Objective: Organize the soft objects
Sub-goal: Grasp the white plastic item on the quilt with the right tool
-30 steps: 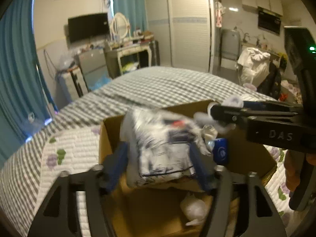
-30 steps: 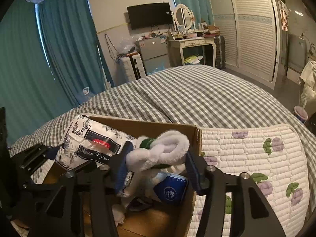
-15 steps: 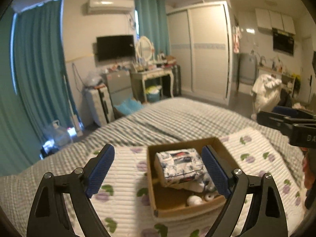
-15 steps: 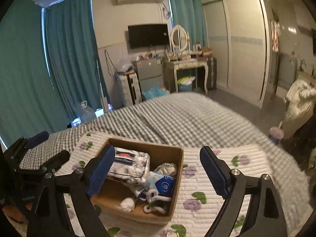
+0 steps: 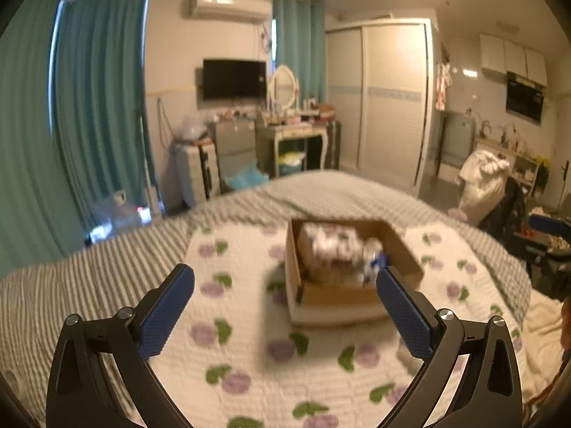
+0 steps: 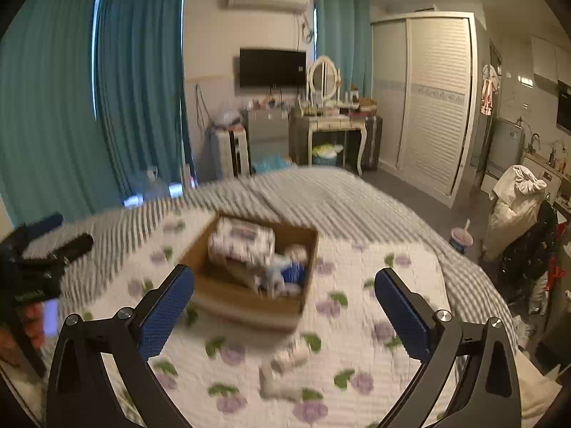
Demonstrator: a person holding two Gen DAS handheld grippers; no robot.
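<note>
Left gripper (image 5: 285, 294), right gripper (image 6: 284, 294): jaws just opened wide, empty; cardboard box (image 6: 214, 290) on quilt (image 6: 357, 356).

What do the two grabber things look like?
Both look alike. The left gripper and the right gripper each have two black fingers built as open triangle frames, with round silver screws at the joints. The inside pads are bright blue with a bumpy, dotted texture. In the right wrist view the left gripper's black body carries small white lettering, too blurred to read. No cables or sleeves show.
</note>
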